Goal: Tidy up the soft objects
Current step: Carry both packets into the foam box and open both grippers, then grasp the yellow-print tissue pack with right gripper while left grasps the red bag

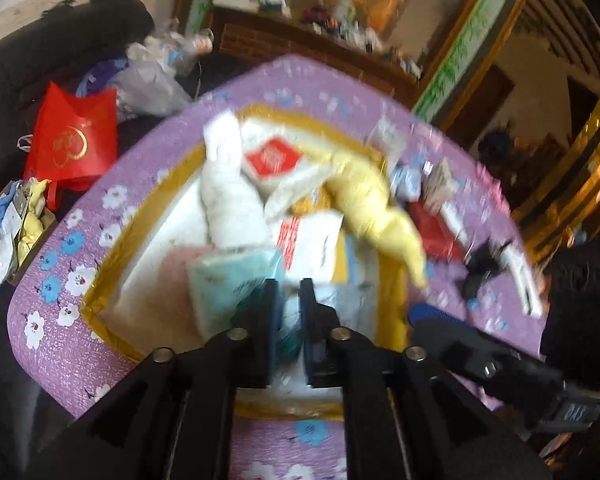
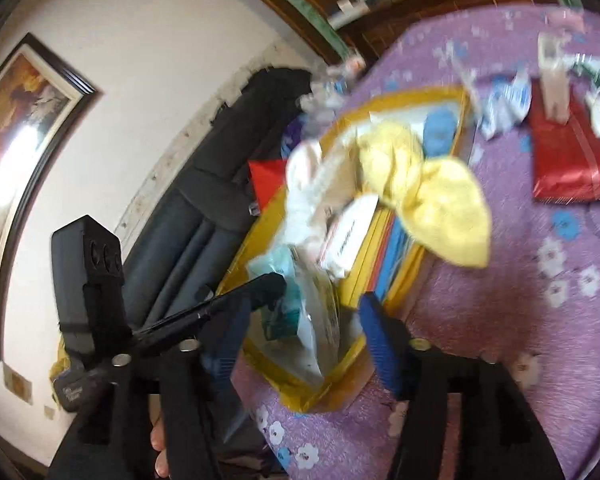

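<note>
**Now both grippers hang over the box**

Here I hold both grippers above the near end of the gold box (image 1: pixel 100 292) on the purple flowered desk (image 1: pixel 60 360). My left gripper (image 1: pixel 288 300) points down into that end, its jaws a narrow gap apart; a crinkly clear packet (image 2: pixel 320 320) shows between them, and I cannot tell whether the pads press it. My right gripper (image 2: pixel 300 312) stands spread wide, straddling the same near corner with nothing pinched.

The thing the next move turns on is the yellow cloth (image 1: pixel 376 208). It lies ahead of both grippers and to the right, a limp, twisted roll, fleecy in look. Its long axis runs slantwise from the middle of the box out over the right rim, one end flopped onto the desk. I judge the right gripper the nearer and better placed, being open already; it would need to reach forward and close across the roll, not along it.

Beside the cloth, toward the left, a white towel (image 1: pixel 228 200) lies rolled lengthwise down the box, soft and nubbly. Between them sit flat tissue packs (image 1: pixel 276 160), glossy, one with a red diamond label, and a pale teal pack (image 1: pixel 228 280) just ahead of my left jaws. All is blurred, so finer texture escapes me.
</note>
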Motion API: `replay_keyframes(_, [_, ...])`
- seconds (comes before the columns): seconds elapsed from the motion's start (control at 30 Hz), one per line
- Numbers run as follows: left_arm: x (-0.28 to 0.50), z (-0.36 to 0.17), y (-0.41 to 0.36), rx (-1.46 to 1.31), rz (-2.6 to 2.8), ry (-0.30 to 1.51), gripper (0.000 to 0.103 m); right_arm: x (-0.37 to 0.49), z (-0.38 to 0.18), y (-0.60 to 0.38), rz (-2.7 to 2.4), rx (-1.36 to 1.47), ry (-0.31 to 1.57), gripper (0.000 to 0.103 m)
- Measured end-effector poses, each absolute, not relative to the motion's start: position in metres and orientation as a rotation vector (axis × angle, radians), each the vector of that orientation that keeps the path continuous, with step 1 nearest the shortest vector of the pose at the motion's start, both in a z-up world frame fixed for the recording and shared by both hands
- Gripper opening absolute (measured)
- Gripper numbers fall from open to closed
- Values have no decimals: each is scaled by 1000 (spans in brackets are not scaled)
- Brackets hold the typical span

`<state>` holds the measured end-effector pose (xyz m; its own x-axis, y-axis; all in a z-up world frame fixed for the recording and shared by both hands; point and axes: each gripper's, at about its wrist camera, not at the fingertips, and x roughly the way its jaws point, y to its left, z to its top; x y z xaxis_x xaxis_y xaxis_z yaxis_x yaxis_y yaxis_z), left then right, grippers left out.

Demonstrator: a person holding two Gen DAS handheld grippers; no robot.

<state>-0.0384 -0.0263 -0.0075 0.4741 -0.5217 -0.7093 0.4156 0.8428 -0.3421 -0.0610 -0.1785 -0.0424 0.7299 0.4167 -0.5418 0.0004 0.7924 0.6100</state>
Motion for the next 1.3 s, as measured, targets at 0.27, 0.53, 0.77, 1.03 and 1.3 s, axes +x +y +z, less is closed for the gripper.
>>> replay_keyframes(0.27, [-75,23,-61,-78,-587,751,69,-115,-32,-220,149,599,616,73])
replay_keyframes(0.53, [-96,27,-118,-30,-706,780,69,-150,-63,-286,-16,707,657,67])
replay_keyframes(0.77, [-103,16,-157,12,-774,865,68,-166,-69,-313,-8,739,680,67])
replay_keyframes(1.03, [-83,4,-172,-20,-795,962,68,-160,-79,-321,50,772,681,67])
replay_keyframes(1.3, [-53,15,-193,-7,-790,941,68,-161,-86,-331,68,861,686,63])
